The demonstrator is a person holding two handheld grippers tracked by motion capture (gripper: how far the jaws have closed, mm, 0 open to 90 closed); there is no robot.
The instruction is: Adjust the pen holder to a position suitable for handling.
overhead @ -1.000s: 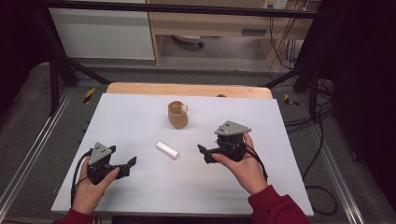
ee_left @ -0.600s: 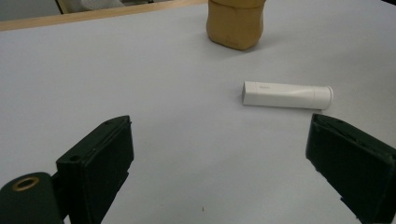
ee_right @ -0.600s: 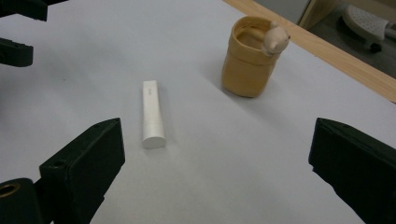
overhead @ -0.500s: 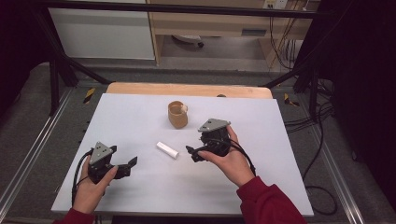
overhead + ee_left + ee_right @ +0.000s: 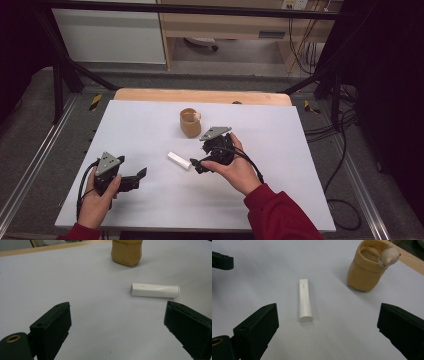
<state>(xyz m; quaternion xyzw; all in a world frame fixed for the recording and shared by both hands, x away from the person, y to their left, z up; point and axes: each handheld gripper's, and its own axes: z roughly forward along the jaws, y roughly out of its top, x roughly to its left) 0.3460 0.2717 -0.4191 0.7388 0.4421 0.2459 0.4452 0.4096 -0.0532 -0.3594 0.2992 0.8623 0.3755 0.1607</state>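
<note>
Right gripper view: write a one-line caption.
Open right gripper approaches a white tube lying beside a tan cup.

Pale grey table (image 5: 150, 125), white tube (image 5: 178, 160) lying flat, tan cup (image 5: 190, 123) standing upright

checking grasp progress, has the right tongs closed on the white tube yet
No, in the right gripper view the right tongs stand wide open with the white tube lying untouched on the table between and ahead of the jaws.

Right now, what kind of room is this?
Probably a lab or workshop, not a home: a white-topped table in a metal frame, loose cables on a grey floor, and a person working with hand-held grippers.
</note>
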